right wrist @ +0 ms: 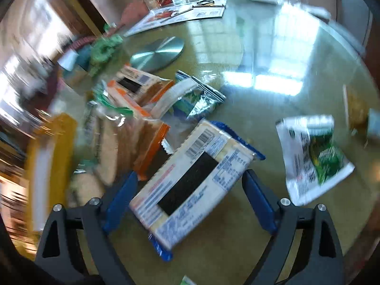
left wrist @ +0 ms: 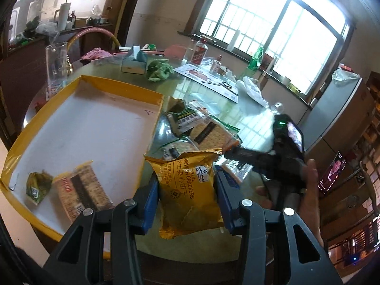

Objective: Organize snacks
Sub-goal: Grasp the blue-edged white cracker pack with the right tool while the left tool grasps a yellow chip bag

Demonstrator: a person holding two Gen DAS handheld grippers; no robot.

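The left tool (left wrist: 187, 204) is clenching a yellow cracker packet (left wrist: 187, 190) by its sides, holding it just beside the yellow tray (left wrist: 152, 130), where 2 snacks are already lying. The right tool (right wrist: 190, 199) is hanging released over a white cracker pack (right wrist: 190, 180) lying flat on the tabletop (right wrist: 273, 109), which is sitting between its spread blue pads without being gripped, likely the next pick.

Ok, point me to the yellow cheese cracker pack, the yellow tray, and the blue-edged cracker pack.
yellow cheese cracker pack (left wrist: 187, 190): left wrist view, printed front.
yellow tray (left wrist: 123, 87): left wrist view, far rim.
blue-edged cracker pack (right wrist: 190, 185): right wrist view, black label panel.
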